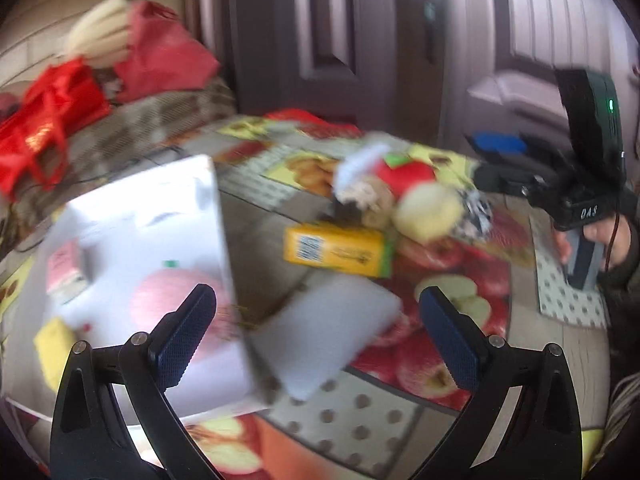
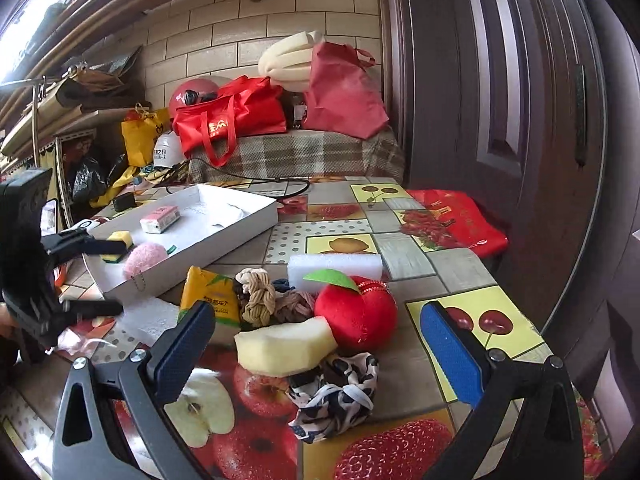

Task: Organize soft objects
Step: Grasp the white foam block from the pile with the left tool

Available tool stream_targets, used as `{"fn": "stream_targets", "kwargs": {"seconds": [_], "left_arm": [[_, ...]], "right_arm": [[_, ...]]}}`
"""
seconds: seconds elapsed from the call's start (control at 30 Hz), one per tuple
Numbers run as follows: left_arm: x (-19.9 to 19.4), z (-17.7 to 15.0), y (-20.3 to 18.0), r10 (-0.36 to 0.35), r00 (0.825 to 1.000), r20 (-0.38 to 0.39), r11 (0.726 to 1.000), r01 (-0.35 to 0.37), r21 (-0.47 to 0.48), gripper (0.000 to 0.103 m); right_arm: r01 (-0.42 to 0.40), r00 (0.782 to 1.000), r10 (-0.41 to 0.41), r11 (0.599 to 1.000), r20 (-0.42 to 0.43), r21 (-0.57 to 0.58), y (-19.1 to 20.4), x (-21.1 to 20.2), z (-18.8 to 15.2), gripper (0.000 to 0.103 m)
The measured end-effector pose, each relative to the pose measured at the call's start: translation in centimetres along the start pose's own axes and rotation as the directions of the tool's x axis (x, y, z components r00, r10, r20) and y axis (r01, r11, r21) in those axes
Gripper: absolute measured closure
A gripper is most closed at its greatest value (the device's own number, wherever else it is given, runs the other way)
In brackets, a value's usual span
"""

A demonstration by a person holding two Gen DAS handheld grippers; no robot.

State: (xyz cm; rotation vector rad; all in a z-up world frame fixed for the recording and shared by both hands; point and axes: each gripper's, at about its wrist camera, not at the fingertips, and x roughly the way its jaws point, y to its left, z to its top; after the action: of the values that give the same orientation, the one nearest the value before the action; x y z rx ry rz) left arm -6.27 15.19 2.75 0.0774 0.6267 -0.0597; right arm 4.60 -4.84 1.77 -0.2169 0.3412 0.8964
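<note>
Fruit-print table (image 2: 420, 236) | foam block (image 1: 328, 344) between spread left tongs (image 1: 316, 336) | right tongs (image 2: 320, 352) spread

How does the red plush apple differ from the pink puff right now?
The red plush apple sits on the tablecloth outside the white tray; the pink puff lies inside the tray. The apple looks bigger, deep red with a green leaf; the puff is pale pink and fuzzy. Both are soft and rounded.

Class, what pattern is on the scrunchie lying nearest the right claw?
Black-and-white blotches on the scrunchie, clearest in the right wrist view.
</note>
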Motion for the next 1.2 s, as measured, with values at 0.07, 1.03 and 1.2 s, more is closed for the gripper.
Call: {"fn": "stream_targets", "kwargs": {"seconds": [0.07,1.03,1.2], "left_arm": [[0.9,0.5,-0.8,-0.013,1.000,-0.025,1.000,0.014,0.022,0.001],[3.5,-1.2,-4.9,-0.063,0.961,-0.268,0.995,0.081,0.058,0.002],[3.4,-1.0,-4.4,-0.099,0.961,-0.258,0.995,0.103,0.001,0.024]], "right_arm": [[-0.014,1.000,0.013,1.000,-0.011,-0.016,0.4,0.2,-0.1,0.000],[-0.063,0.991,0.055,0.996,-0.125,-0.062,1.0,2.7,-0.4,0.001],[-0.047,0.978,0.022,0.992,-0.209,-0.114,2.2,4.9,-0.4,0.013]]}}
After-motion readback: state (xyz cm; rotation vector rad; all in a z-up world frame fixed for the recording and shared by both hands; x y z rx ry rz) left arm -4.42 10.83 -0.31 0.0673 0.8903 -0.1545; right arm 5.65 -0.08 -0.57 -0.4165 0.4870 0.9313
